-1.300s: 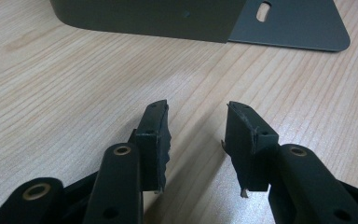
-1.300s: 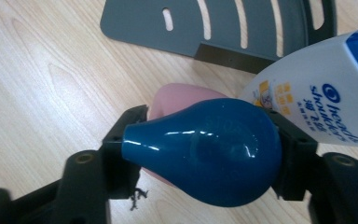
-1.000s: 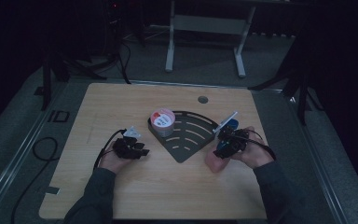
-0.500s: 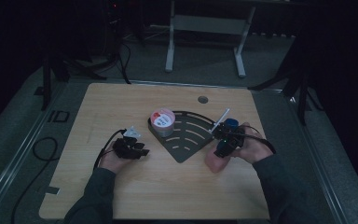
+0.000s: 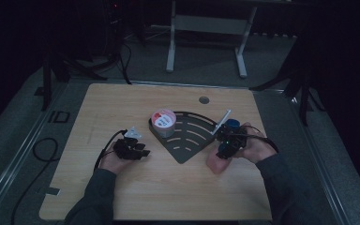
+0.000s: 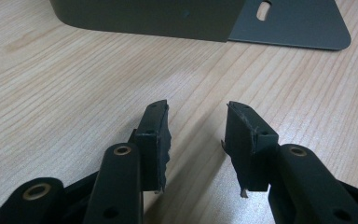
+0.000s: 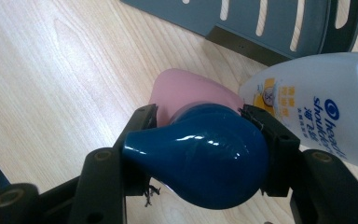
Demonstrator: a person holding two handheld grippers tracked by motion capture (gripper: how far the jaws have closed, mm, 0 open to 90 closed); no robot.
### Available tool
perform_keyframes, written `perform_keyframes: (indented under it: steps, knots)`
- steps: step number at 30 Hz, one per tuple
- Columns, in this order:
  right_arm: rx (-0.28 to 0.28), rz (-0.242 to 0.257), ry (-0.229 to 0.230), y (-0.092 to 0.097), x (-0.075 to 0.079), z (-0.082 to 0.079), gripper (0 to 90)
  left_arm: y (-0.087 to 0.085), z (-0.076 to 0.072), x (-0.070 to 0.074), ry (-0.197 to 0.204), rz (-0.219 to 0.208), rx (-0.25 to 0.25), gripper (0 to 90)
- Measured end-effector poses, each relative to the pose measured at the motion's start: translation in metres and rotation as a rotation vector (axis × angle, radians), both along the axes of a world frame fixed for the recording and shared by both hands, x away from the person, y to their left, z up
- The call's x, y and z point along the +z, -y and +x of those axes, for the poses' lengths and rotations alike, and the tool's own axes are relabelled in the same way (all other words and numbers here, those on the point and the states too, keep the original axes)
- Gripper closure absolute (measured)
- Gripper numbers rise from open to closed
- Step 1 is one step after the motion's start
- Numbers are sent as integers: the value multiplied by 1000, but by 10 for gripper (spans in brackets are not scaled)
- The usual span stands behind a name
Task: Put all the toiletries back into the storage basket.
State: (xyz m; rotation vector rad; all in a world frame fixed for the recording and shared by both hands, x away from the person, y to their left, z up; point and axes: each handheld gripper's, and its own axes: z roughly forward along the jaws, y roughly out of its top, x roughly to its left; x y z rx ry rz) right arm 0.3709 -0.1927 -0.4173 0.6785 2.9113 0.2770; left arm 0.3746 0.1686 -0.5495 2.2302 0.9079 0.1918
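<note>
Jaws of the right gripper [image 7: 198,123] clamp a blue bulb-shaped object [image 7: 200,161] beside a white shampoo bottle [image 7: 321,112]; left gripper [image 6: 197,135] rests open, empty, on the wooden table [image 6: 51,93].

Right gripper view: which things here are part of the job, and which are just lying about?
In the job:
- right tongs, shut on the blue bulb-shaped item
- pink item under it

Lying about:
- white shampoo bottle
- grey slotted tray
- round red-and-white tub
- left tongs, open and empty
</note>
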Motion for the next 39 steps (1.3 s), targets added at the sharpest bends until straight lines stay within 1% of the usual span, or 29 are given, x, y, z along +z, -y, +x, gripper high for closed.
perform_keyframes:
  steps: [4,7,16,23,27,30,35,39]
  knots:
    - [33,0,2,1,0,-1,473,0,0,0,0,-2,-1,595]
    - [43,-2,2,1,0,0,474,0,0,0,0,-3,0,596]
    - [51,-20,-14,-2,1,-1,475,-1,0,0,0,-4,-1,596]
    - [48,-12,-21,-4,3,-1,475,-1,0,0,0,-4,0,597]
    - [62,-14,-7,-8,6,-3,475,-1,0,0,1,-5,0,596]
    - [58,-3,-10,-12,9,-3,475,-1,0,0,1,-4,0,596]
    - [77,2,1,-18,13,-2,475,0,0,0,1,-5,1,596]
    - [85,4,-1,-24,15,-1,475,0,0,0,1,-5,0,596]
